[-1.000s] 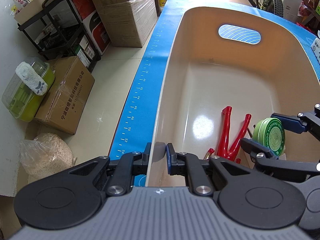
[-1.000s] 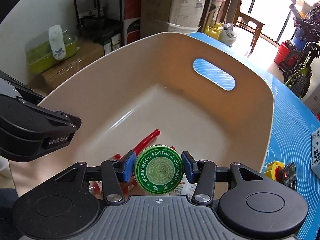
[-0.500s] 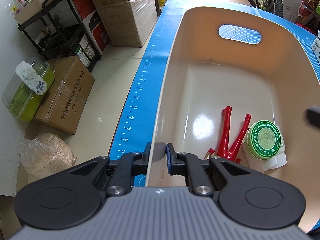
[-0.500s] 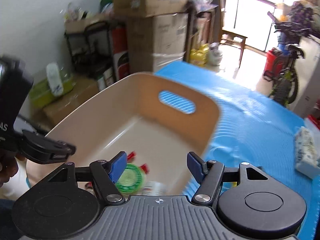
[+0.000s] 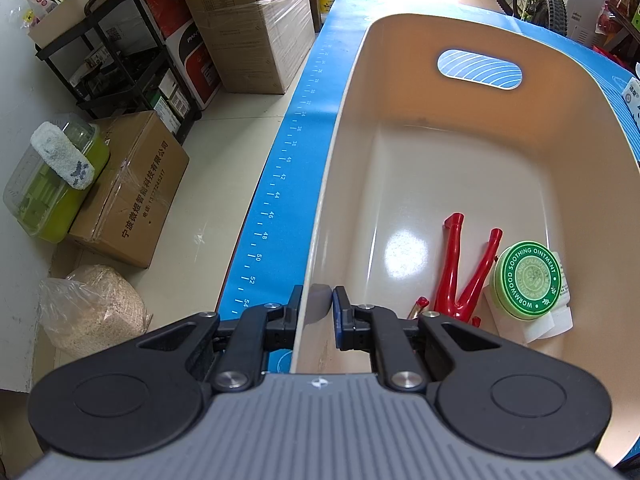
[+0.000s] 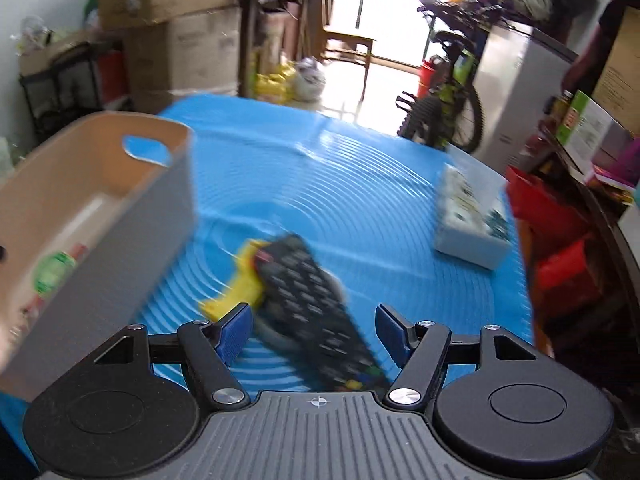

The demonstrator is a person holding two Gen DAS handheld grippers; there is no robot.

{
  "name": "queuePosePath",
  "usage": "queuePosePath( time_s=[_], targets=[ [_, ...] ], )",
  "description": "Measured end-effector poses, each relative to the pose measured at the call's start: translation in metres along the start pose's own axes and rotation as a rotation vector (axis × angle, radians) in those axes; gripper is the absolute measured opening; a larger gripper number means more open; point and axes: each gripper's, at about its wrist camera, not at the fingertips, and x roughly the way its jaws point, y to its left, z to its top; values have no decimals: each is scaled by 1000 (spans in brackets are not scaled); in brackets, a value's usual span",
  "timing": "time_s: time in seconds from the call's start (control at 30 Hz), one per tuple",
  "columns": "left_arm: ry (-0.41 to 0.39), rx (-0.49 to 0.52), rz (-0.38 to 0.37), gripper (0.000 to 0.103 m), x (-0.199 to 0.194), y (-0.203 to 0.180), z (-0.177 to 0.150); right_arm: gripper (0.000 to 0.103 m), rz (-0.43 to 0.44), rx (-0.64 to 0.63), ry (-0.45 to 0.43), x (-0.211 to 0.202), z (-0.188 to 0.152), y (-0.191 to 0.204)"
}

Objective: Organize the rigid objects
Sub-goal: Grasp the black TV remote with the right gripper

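Left wrist view: the left gripper [image 5: 316,306] pinches the near rim of the beige bin [image 5: 460,128], one finger outside the wall, one inside. In the bin lie a red tool [image 5: 460,272] and a green tin [image 5: 526,280], touching each other.

Right wrist view, blurred: the right gripper [image 6: 314,330] has its fingers spread, holding nothing. A black remote [image 6: 316,308] lies on the blue mat [image 6: 360,184] below them, beside a yellow object [image 6: 236,284]; a white box [image 6: 470,216] sits further off

Daylit room, one sharp view, one smeared.
My left view is crisp, glare on the glossy beige plastic tub [image 5: 404,248]; my right view blurs, far window [image 6: 384,4] blown out, edges bowed.
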Motion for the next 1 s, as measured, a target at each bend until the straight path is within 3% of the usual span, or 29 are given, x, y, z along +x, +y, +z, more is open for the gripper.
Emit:
queuePosePath(
  time_s=[0.47,0.6,0.8,1.0],
  targets=[
    [0,0,0,16,0,0,0,74,127,-190,86,62,-2,4],
    [0,1,1,16,0,0,0,74,151,-214,110,76,-2,2],
    [1,1,2,16,1,-1,1,77,264,-162,160,91,0,-10],
    [1,3,6,16,0,0,1,62,297,-137,145,88,-8,-14]
  ],
)
